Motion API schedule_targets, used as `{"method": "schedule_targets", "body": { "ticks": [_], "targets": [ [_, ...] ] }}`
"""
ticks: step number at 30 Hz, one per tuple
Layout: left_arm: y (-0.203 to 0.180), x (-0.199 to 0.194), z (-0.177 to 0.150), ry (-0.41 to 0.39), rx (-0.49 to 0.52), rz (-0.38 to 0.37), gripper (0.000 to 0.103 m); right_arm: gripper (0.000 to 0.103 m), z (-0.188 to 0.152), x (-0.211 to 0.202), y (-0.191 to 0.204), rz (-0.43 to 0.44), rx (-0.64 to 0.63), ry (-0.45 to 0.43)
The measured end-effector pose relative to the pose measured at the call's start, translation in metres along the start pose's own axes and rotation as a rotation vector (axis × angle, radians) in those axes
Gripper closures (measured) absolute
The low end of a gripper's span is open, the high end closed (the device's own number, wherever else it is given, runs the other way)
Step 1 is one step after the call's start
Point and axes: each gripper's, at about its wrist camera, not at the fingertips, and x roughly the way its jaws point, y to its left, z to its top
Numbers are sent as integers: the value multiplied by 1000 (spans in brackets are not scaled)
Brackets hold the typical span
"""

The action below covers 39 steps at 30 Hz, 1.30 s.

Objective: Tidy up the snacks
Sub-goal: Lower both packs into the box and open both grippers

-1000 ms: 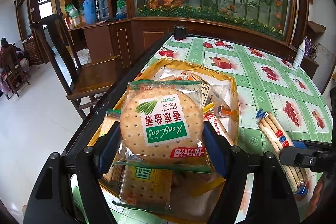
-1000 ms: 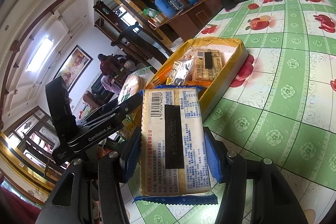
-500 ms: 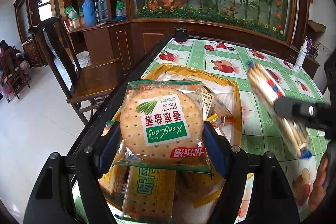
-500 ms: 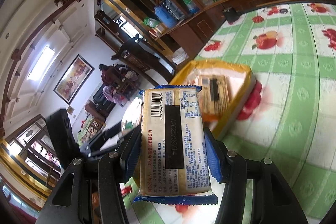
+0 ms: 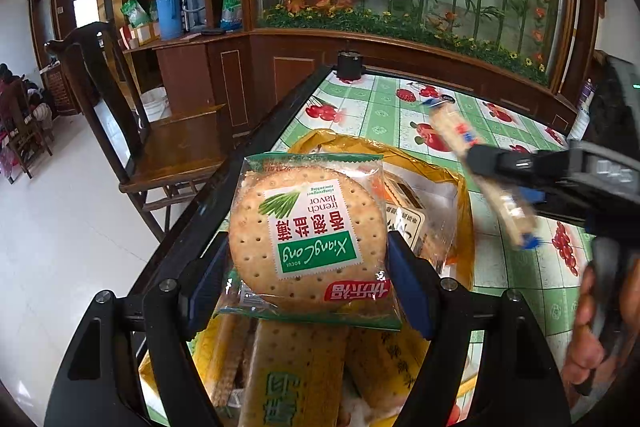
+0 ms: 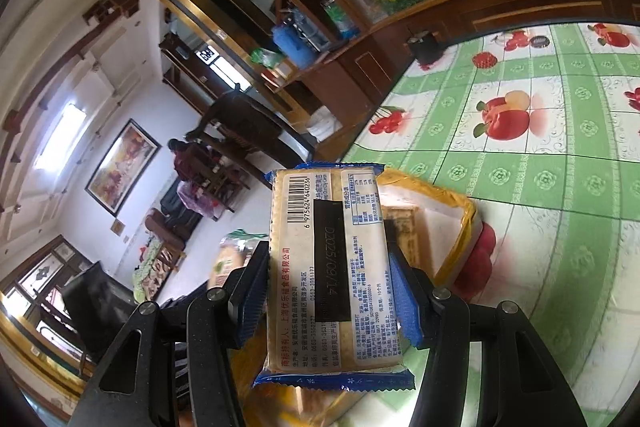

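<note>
My left gripper (image 5: pixel 308 267) is shut on a round cracker packet (image 5: pixel 308 231) with a green label, held above a yellow box (image 5: pixel 464 195) that holds several snack packs. My right gripper (image 6: pixel 328 291) is shut on a long rectangular cracker packet (image 6: pixel 332 267) with blue sealed ends, barcode side up. In the left wrist view that packet (image 5: pixel 484 175) hangs tilted and blurred over the box's right rim, held in the right gripper (image 5: pixel 500 167), with a hand (image 5: pixel 592 327) behind it. In the right wrist view the yellow box (image 6: pixel 460 239) lies just beyond the packet.
The table carries a green cloth with fruit prints (image 5: pixel 380 115). A small black pot (image 5: pixel 349 61) stands at its far corner and a white bottle (image 5: pixel 582 111) at the right edge. A wooden chair (image 5: pixel 160 131) stands left of the table; a flower cabinet is behind.
My right gripper has lifted its long packet from beside the box and carried it left, up to the box's rim. The left gripper with the round packet has shifted slightly over the box.
</note>
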Motion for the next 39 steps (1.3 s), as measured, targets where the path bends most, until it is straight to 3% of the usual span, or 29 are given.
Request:
{"method": "schedule_targets", "body": {
  "ticks": [8,15,20,31,39],
  "targets": [
    [3,12,-1,29,-8,0,27,47,8,51,-16,-75,18,66],
    [1,19,2,75,-8,-20,24,43,8,65,-31,-90,50,92],
    [5,12,2,81,-41,2,18,35,6,51,-33,-88,61,37],
    [7,-28,1,3,-48,57,13,34,-9,1,-28,-14,84,-67],
    [-10,-65,-8,-71,-14,66,13,14,-38,-61,-2,37,47,-148]
  ]
}}
